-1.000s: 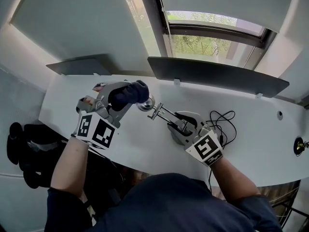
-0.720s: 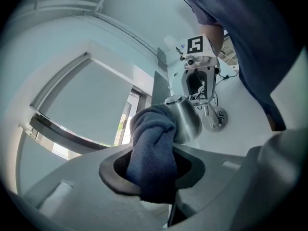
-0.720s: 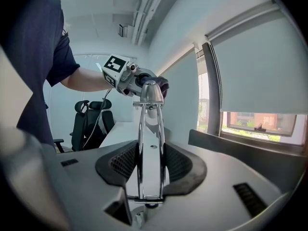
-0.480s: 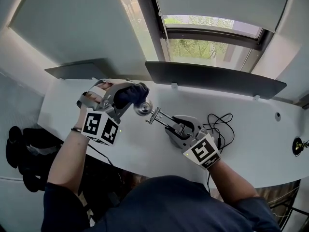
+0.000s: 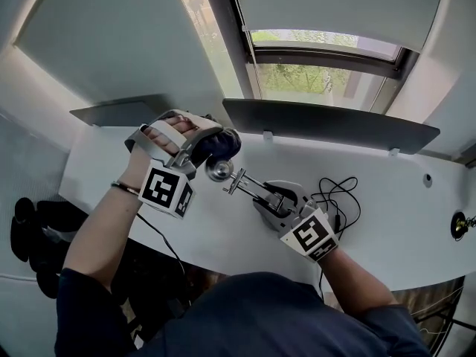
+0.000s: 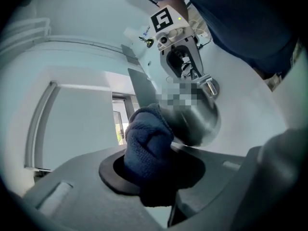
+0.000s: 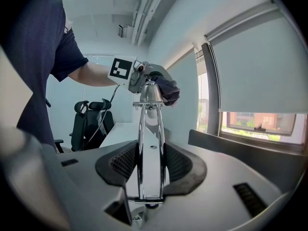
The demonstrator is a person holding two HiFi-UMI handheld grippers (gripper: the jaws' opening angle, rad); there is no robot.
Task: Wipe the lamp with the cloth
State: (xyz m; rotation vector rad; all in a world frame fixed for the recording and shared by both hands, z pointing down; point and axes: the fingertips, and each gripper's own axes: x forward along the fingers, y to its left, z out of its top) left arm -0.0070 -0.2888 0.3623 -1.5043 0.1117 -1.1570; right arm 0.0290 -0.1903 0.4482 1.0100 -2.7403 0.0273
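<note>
My left tool point(image 5: 210, 143) clamps the cloth point(image 5: 226, 144) against the lamp point(image 5: 221, 171). My right tool point(image 5: 269, 198) grips the lamp's arm. Beside the right tool, a cable point(image 5: 341, 188) lies on the bench point(image 5: 223, 229).

The lamp point(image 5: 220, 170) was a small chrome piece: a rounded, shiny head on an arm of two parallel bright rods. The arm lay close to level above the white desk point(image 5: 387, 199), clamped between the jaws of my right gripper point(image 7: 150, 160), with the head at the far end. The cloth point(image 6: 144, 138) was dark blue with a knit texture. It was bunched into a wad and pinched in my left gripper point(image 6: 153, 174), and its front seemed to press against the lamp head, though a blurred patch hid part of the contact.
</note>
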